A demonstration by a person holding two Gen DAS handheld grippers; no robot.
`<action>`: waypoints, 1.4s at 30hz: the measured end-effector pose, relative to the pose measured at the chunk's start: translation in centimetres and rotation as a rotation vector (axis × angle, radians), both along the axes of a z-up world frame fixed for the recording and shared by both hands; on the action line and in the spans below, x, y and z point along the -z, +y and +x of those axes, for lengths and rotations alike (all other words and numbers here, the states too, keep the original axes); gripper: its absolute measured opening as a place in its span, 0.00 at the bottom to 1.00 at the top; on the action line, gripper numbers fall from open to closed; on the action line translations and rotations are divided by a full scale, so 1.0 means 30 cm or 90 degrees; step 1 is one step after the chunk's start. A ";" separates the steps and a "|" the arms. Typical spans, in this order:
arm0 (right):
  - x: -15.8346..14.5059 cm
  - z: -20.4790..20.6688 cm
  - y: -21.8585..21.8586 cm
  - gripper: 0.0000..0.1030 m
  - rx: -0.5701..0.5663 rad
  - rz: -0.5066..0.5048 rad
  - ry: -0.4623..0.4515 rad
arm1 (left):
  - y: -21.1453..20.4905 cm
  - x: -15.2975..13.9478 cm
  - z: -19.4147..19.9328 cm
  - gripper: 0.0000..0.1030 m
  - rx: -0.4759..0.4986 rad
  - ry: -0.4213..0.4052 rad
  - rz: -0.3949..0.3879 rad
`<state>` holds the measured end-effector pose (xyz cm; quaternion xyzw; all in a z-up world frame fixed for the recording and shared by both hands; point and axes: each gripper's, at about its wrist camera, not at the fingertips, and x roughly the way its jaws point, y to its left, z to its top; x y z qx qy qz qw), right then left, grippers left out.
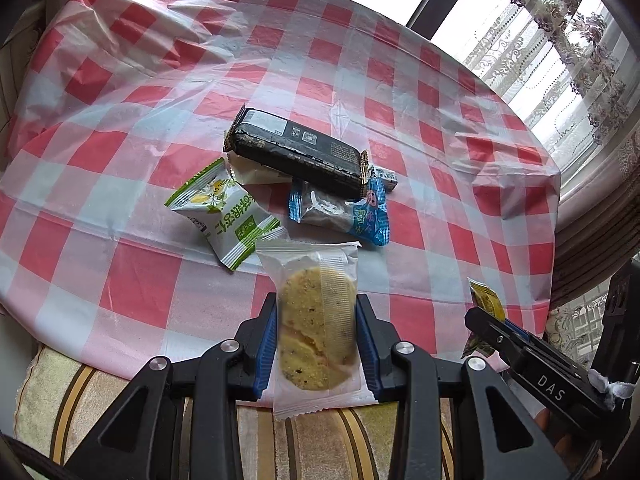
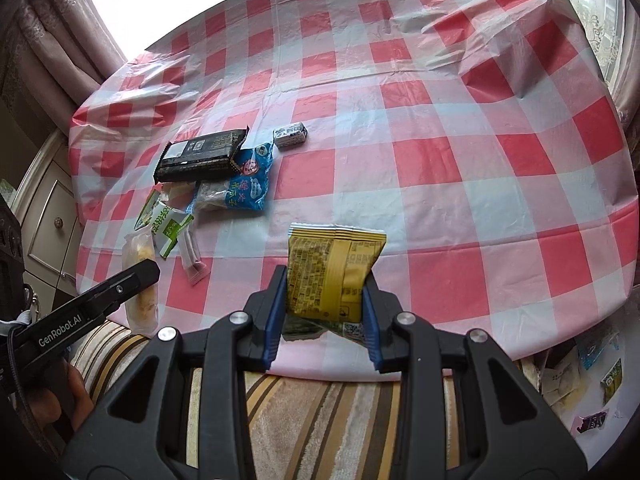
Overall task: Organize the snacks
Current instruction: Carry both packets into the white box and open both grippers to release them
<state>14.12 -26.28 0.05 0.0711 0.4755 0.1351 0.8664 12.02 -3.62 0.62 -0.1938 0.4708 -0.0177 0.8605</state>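
Observation:
My left gripper (image 1: pixel 316 320) is shut on a clear-wrapped biscuit (image 1: pixel 316 328), held above the near table edge. My right gripper (image 2: pixel 326 292) is shut on a yellow snack packet (image 2: pixel 332 276), also over the near edge. On the red-and-white checked tablecloth (image 1: pixel 132 284) lies a small heap: a black bar pack (image 1: pixel 296 150), a green-and-white packet (image 1: pixel 222 216) and a blue packet (image 1: pixel 344 212). In the right wrist view the same heap shows at the left, with the black bar pack (image 2: pixel 200 156), the blue packet (image 2: pixel 248 188) and a small silver sweet (image 2: pixel 290 134) beside it.
A striped cushion (image 2: pixel 320 412) lies below the near table edge. Several more snack packets (image 2: pixel 580 380) sit low at the right in the right wrist view. Curtains (image 1: pixel 568 60) and a window stand behind the table. A cabinet (image 2: pixel 52 216) is at the left.

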 end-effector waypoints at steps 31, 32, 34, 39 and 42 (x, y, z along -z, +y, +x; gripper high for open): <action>0.016 -0.175 -0.583 0.37 0.194 0.033 -0.013 | -0.458 -0.057 0.017 0.37 0.176 -0.008 0.043; 0.016 -0.188 -0.607 0.37 0.203 0.030 -0.014 | -0.481 -0.059 0.014 0.37 0.186 -0.010 0.043; 0.016 -0.211 -0.657 0.37 0.222 0.026 -0.015 | -0.531 -0.065 0.008 0.37 0.208 -0.012 0.044; 0.013 -0.265 -0.771 0.37 0.263 0.012 -0.019 | -0.659 -0.070 -0.015 0.37 0.269 -0.013 0.043; 0.017 -0.298 -0.838 0.37 0.289 0.016 -0.019 | -0.736 -0.070 -0.036 0.37 0.308 -0.010 0.037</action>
